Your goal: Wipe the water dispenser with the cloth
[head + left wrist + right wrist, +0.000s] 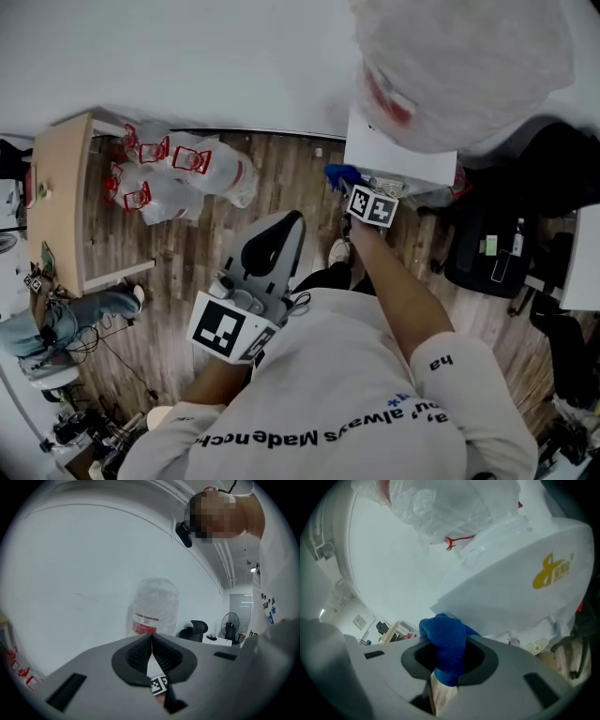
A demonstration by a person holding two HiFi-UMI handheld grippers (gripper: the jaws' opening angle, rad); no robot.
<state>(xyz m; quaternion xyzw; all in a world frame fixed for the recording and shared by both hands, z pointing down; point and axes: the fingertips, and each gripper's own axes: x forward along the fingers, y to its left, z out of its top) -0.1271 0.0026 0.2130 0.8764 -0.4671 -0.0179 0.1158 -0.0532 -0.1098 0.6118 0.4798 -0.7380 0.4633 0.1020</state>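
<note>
The white water dispenser [398,150] stands at the top right of the head view, with a large clear bottle [459,66] on top. My right gripper [349,192] is shut on a blue cloth [445,641] and holds it right at the dispenser's white front [511,592], below the yellow logo [552,569]. In the head view the blue cloth [341,175] shows at the dispenser's lower left corner. My left gripper [281,230] is held back near my body, its jaws shut with nothing between them. It points up at the bottle [154,606].
A wooden table [58,202] stands at the left with clear bags [178,173] marked in red beside it. A black office chair [511,225] is right of the dispenser. Cables and small items lie on the wooden floor [159,319] at the lower left.
</note>
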